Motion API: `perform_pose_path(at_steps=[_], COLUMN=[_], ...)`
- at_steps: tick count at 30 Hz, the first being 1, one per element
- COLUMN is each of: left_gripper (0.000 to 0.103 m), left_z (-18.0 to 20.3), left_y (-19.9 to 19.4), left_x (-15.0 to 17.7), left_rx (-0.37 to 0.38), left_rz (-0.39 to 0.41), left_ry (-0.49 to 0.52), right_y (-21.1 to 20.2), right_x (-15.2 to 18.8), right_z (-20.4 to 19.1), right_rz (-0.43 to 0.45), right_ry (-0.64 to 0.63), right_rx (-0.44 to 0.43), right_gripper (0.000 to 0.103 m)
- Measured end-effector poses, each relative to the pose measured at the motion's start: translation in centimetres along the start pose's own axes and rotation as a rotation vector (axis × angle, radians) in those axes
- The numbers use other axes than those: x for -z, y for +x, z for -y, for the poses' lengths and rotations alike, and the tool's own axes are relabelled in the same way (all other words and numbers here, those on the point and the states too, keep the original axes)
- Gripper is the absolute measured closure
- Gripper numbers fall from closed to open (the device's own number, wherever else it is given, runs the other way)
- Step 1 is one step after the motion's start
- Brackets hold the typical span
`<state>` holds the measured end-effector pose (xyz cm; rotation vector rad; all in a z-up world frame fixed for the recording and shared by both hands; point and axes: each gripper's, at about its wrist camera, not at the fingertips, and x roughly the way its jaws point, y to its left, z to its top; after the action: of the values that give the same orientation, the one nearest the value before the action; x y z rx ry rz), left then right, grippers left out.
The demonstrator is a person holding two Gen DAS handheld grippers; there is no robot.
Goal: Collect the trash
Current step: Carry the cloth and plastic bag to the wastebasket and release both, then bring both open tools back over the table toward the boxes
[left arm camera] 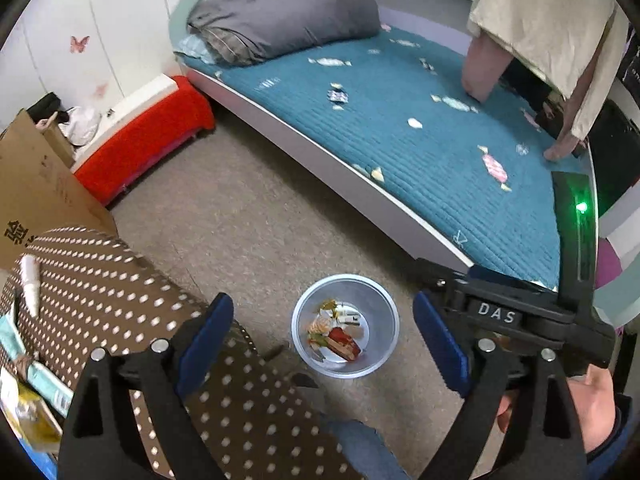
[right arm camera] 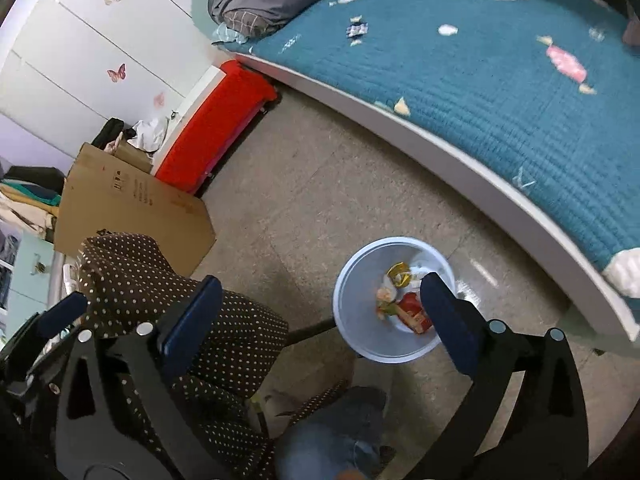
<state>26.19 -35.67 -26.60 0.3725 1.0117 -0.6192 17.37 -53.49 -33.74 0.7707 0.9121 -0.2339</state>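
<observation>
Both your left gripper (left arm camera: 324,344) and right gripper (right arm camera: 320,312) hang spread and empty above the bin (right arm camera: 352,280). Wrappers (left arm camera: 495,168) litter the bed (left arm camera: 400,152): probably light, crinkly; pinch one by its twisted end.

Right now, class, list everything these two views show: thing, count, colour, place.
Trash bin: one, pale blue, on floor, holding wrappers.
Candy wrappers: several, white and pink, scattered on bed.
Bed cover: one, teal.
Duvet: one, grey, folded at bed head.
Red blanket: one, over low white bench.
Cardboard: one, brown, left.
Polka-dot cloth: one, brown.
Left gripper: fingers open.
Right gripper: fingers open.
</observation>
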Motion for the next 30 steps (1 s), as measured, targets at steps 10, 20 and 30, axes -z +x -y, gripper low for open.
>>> perform_pose_path(at_steps=[10, 20, 30], left_gripper=[0.014, 0.013, 0.013], left_z=[-1.3, -3.1, -7.5], left_y=[-7.0, -15.1, -20.4], left_x=[2.0, 4.6, 8.7], left_rx=[0.003, -0.024, -0.063], left_rz=[0.122, 0.260, 0.343], left_ry=[-0.039, -0.061, -0.143], right_y=[-8.1, -15.8, -18.3], right_x=[0.5, 2.7, 5.7], right_z=[-5.0, -12.7, -18.5], right_rz=[0.155, 0.282, 0.312], right_ry=[-0.098, -0.251, -0.373], right_rx=[0.001, -0.056, -0.130], right_gripper=[0.006, 0.006, 0.006])
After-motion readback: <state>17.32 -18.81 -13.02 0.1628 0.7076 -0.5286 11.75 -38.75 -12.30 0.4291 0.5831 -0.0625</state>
